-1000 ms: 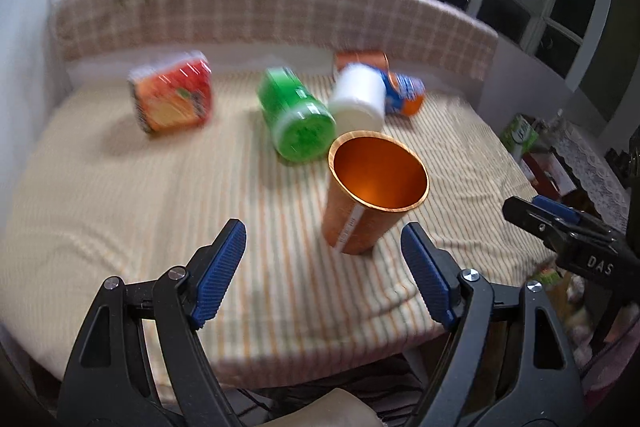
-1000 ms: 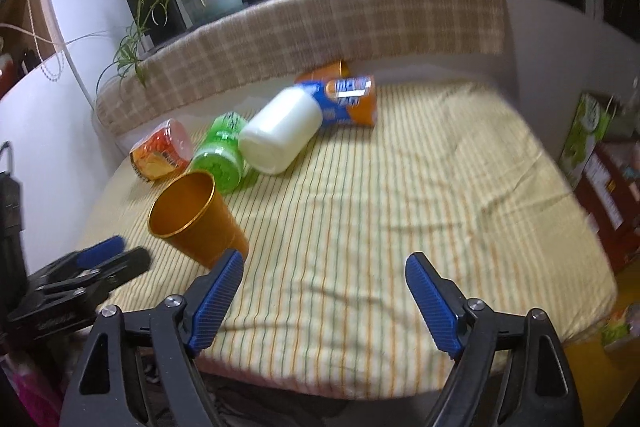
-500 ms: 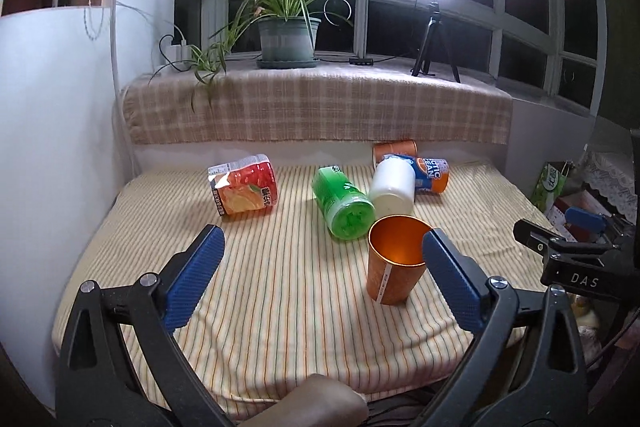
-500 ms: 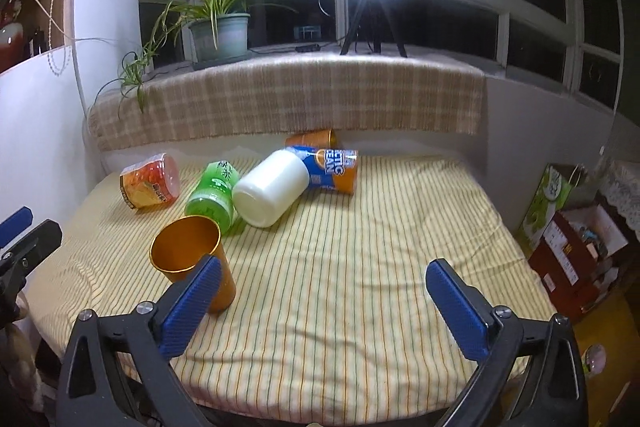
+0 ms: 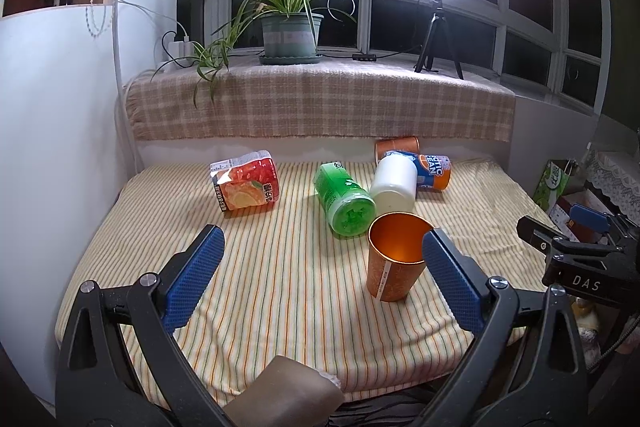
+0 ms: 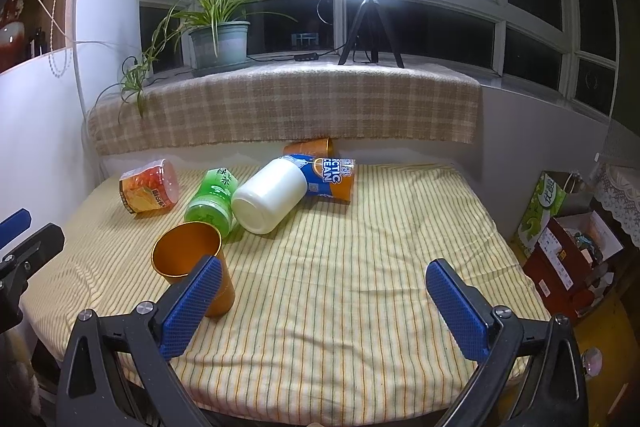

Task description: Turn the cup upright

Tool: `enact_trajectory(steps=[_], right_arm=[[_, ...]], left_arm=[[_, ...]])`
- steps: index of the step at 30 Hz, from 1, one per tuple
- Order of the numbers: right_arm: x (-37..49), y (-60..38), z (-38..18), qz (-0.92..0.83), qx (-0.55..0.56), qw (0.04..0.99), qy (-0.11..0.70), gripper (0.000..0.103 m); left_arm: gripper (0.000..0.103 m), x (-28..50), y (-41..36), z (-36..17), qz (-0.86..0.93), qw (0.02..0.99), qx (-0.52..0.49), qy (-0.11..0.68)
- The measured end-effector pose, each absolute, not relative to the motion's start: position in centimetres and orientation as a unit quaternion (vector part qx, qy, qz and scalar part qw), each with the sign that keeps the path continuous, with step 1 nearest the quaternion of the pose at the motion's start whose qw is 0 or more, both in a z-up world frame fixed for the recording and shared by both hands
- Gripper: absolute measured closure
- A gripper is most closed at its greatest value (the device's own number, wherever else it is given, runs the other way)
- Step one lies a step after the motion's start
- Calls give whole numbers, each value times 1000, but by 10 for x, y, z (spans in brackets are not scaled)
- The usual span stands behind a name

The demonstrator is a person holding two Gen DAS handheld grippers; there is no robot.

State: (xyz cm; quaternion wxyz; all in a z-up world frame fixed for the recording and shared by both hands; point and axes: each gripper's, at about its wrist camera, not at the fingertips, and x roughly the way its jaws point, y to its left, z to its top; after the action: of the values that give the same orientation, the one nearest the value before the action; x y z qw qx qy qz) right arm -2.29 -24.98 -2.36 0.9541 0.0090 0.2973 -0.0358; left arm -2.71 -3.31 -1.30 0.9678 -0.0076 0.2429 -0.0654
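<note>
Green bottle (image 5: pixel 345 198), white jar (image 5: pixel 394 185) crowd behind cup (image 5: pixel 394 259); front striped cloth (image 5: pixel 280 287) open.

White letters "DAS" stand on the black body of the right gripper (image 5: pixel 580 259), seen from the left wrist view. The blue-and-orange can (image 6: pixel 330 177) lying on its side reads "CTIC" over "CEAN" in white. Print on the green bottle (image 6: pixel 214 201), the orange-red pouch (image 5: pixel 248 187) and the green box (image 6: pixel 542 211) is too small to read.

Left tool (image 5: pixel 320 279) and right tool (image 6: pixel 322 307) both gape wide, empty.
</note>
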Motion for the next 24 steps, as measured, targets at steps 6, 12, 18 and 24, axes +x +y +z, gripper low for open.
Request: enact_trajectory(steps=[6, 12, 18, 24], right_arm=[[-23, -249, -24, -33, 6, 954, 298, 0], [-23, -248, -24, -32, 5, 953, 300, 0], [-21, -246, -26, -30, 3, 952, 303, 0], [-20, -245, -28, -31, 2, 951, 306, 0]], left_arm=[[2, -27, -33, -13, -63, 968, -8, 243], [1, -29, -30, -14, -60, 969, -11, 241], [1, -28, -26, -15, -58, 968, -15, 243], [1, -27, -25, -16, -58, 968, -14, 243]])
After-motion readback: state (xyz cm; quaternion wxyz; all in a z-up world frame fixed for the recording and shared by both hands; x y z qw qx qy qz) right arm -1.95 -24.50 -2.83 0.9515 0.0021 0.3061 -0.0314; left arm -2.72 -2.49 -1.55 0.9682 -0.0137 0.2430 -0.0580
